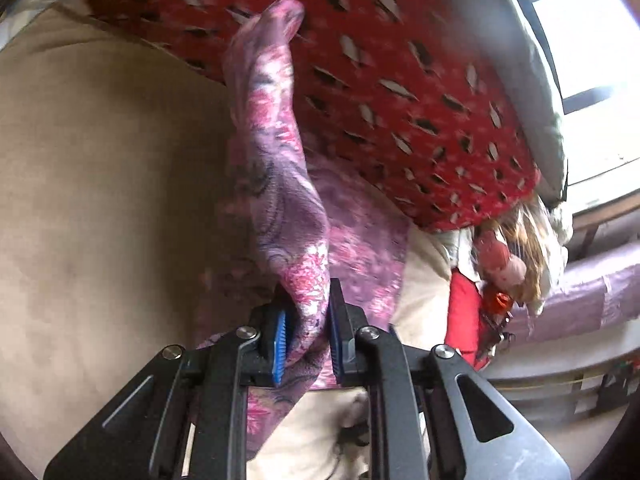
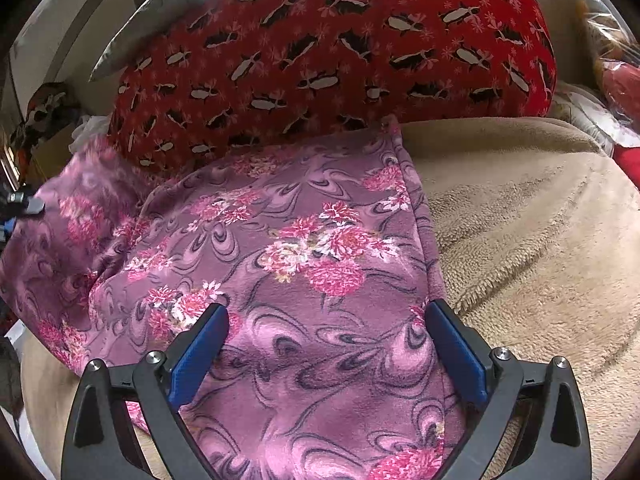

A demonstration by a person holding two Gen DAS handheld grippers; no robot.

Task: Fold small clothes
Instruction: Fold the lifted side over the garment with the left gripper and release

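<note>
The right tongs [image 2: 326, 354] stand wide open over a purple floral cloth [image 2: 280, 248] spread on a beige blanket [image 2: 520, 248]; a red pillow [image 2: 340, 48] lies at the far side.

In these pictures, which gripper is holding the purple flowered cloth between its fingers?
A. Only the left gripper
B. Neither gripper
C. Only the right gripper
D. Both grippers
A: the left gripper has its blue pads closed on a bunched fold of the purple flowered cloth, while the right gripper stands wide open above the cloth with nothing pinched between its fingers.
</note>
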